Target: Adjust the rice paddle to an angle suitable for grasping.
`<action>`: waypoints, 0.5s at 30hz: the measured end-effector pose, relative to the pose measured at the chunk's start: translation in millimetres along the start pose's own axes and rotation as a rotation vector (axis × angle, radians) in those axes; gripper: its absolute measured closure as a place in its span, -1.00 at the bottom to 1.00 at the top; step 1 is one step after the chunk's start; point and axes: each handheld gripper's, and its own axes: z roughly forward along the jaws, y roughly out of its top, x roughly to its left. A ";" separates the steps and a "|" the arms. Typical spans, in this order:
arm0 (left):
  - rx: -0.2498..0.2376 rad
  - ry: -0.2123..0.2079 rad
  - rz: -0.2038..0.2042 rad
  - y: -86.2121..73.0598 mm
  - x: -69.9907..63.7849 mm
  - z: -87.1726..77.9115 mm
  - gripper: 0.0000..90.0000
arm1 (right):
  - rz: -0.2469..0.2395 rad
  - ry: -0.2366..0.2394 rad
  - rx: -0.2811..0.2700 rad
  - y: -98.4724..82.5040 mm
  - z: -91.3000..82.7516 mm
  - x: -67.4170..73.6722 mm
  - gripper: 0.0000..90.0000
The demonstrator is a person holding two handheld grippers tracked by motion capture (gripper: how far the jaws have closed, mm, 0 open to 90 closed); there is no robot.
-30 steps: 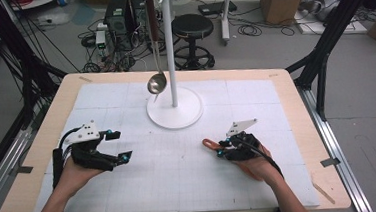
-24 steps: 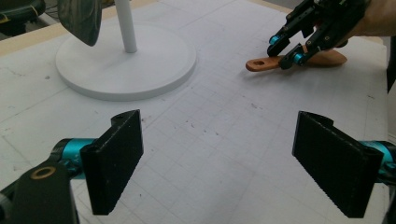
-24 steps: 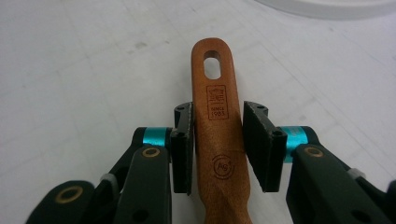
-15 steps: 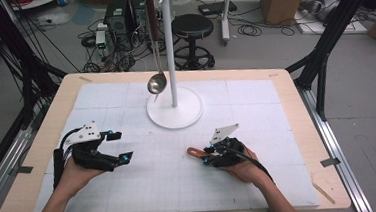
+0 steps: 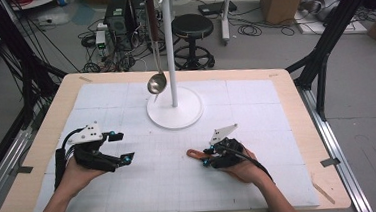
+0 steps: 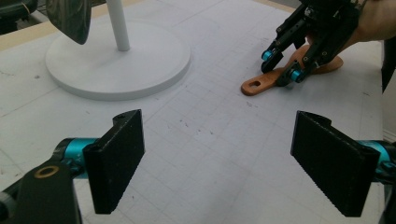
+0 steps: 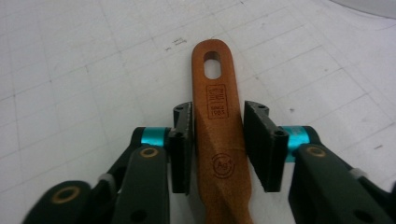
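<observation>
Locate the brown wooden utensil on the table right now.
In the high view the wooden utensil lies on the white mat, in front of the stand's base, its handle between the right gripper's jaws.

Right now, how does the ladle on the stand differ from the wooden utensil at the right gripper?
The ladle is metal with a dark handle; the wooden utensil is orange-brown. The ladle hangs upright from the white stand, bowl down, off the table; the wooden utensil lies flat on the white mat. Nothing grips the ladle; the right gripper has its jaws on either side of the wooden handle. Both are long-handled kitchen utensils.
</observation>
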 end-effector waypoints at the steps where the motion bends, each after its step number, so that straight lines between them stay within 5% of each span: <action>1: 0.002 -0.001 0.002 0.2 -0.4 0.3 -0.58 | -0.006 -0.004 0.004 0.6 0.0 1.6 0.45; 6: 0.006 -0.006 0.002 0.4 -1.8 2.4 -0.57 | -0.039 -0.036 -0.002 2.8 -2.0 6.4 0.45; 15: 0.020 -0.035 0.005 0.7 -5.6 9.2 -0.54 | -0.069 -0.001 -0.134 14.6 -12.4 19.4 0.45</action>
